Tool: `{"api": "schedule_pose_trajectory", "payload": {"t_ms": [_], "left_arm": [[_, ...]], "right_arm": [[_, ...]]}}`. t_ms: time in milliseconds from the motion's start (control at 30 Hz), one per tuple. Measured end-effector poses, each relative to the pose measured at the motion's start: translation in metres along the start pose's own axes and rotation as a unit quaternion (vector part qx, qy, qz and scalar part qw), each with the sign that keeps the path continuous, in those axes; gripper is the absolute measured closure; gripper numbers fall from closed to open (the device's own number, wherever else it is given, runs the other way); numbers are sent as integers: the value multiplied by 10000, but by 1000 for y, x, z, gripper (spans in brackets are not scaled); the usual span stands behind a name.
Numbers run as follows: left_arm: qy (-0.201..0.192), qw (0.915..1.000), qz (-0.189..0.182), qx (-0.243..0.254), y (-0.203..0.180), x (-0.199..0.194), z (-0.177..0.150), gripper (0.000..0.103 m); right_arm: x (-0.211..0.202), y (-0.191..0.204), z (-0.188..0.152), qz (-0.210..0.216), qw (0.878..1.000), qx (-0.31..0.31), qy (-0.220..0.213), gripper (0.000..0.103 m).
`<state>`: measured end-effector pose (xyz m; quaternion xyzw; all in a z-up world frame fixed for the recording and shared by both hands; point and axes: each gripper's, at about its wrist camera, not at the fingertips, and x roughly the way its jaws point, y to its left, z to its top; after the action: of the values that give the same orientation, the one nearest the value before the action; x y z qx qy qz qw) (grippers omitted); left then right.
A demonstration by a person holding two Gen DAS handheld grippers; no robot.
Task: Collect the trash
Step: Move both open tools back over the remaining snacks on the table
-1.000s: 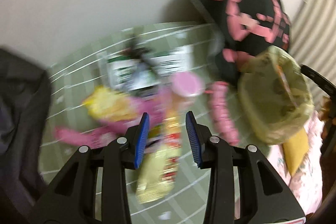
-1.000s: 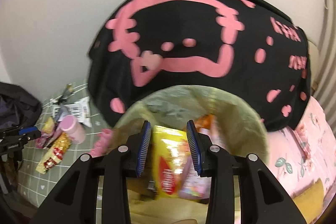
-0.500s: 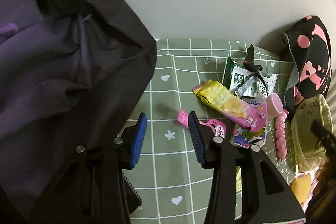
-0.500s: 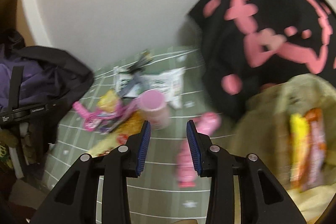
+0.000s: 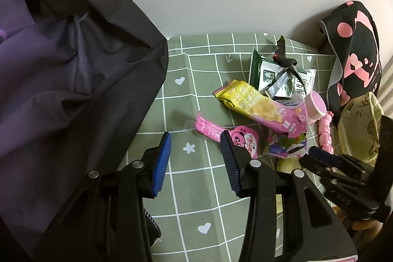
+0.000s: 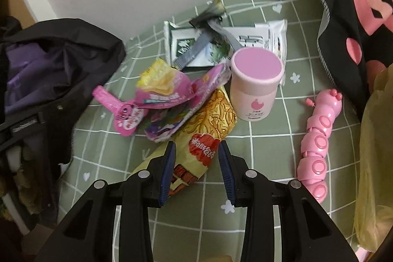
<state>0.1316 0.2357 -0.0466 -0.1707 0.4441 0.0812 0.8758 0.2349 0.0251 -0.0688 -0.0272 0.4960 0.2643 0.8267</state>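
A heap of wrappers lies on the green checked cloth [image 5: 196, 200]. My left gripper [image 5: 196, 141] is open and empty over bare cloth. A pink panda wrapper [image 5: 243, 139] lies just past its right finger. My right gripper [image 6: 196, 147] is open, low over a yellow noodle snack packet [image 6: 203, 129] that shows between its fingers; I cannot tell whether they touch it. Behind that packet lie a pink and yellow wrapper [image 6: 172, 87], the panda wrapper [image 6: 127, 114] and green-white packets [image 6: 196, 46]. A yellowish plastic bag [image 6: 375, 139] stands at the right edge.
A pink-lidded cup [image 6: 255, 85] stands upright beside the heap, and a pink caterpillar toy [image 6: 319, 139] lies to its right. A dark jacket with purple lining [image 5: 61, 65] covers the left. A black cloth with pink print [image 6: 356, 4] hangs at the back right, against a pale wall.
My right gripper swung left and down from above the plastic bag to the wrapper heap. My left gripper moved left off the heap toward the dark jacket, then stayed; its jaws are slightly wider.
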Motion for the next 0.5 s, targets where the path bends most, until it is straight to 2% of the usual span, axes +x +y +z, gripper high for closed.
{"api": "schedule_pose_trajectory", "payload": {"t_ms": [100,200,300,433,500], "left_arm": [[14,9999,-65,-100,4,1,1,63],[55,9997,-133,-192,7,5,1,63],[148,9993,-218,-262,10,13,1,63],[182,9989,-401,-168,3,19,4,63],[139,9988,-465,1,-4,20,10,63]], "right_arm": [[9,-4,2,23,9998,178,-20,61],[18,-11,5,343,9985,414,42,61],[23,-12,5,474,9979,426,105,61],[19,-11,7,497,9987,105,90,72],[14,-15,7,446,9989,2,109,73]]}}
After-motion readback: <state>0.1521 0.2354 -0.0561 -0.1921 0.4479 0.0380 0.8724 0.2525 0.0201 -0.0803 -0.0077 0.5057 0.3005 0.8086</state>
